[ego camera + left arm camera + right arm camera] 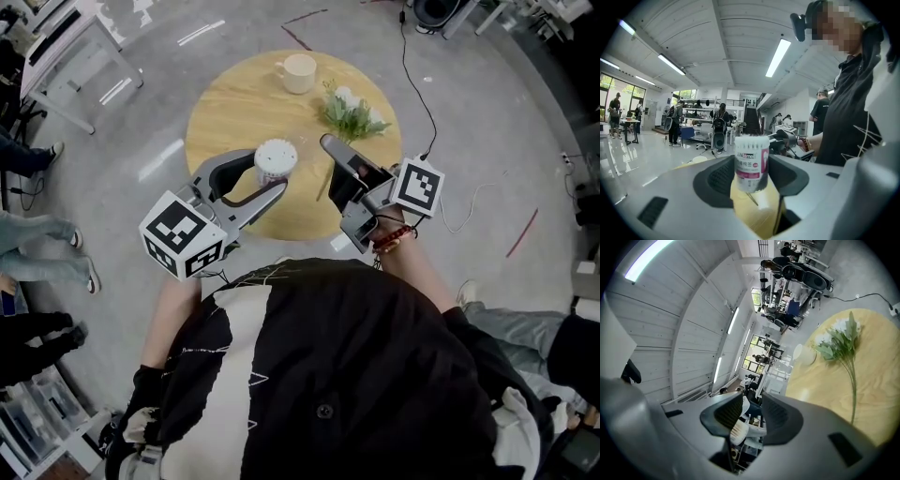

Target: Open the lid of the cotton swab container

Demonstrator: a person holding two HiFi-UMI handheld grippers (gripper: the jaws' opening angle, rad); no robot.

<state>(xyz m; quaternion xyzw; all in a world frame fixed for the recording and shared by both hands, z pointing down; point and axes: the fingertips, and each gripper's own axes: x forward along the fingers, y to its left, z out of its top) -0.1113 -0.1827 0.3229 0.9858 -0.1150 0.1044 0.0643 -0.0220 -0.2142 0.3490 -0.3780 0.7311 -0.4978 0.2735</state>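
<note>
The cotton swab container (276, 157) is a small clear tub packed with white swab heads and wrapped in a pink-and-white label (751, 159). My left gripper (270, 174) is shut on its lower body, with a dark pad on each side (752, 177), and holds it upright over the round wooden table (225, 112). My right gripper (330, 148) hangs just right of the container, apart from it and rolled onto its side. Its jaws stand apart with nothing pressed between them (752, 404). A white ribbed shape shows low in that gap (738, 430).
A white cup (298, 72) stands at the table's far edge, and a sprig of artificial flowers (352, 114) lies right of centre. A black cable (412, 75) runs over the floor past the table. Bystanders' legs and a white bench are at the left.
</note>
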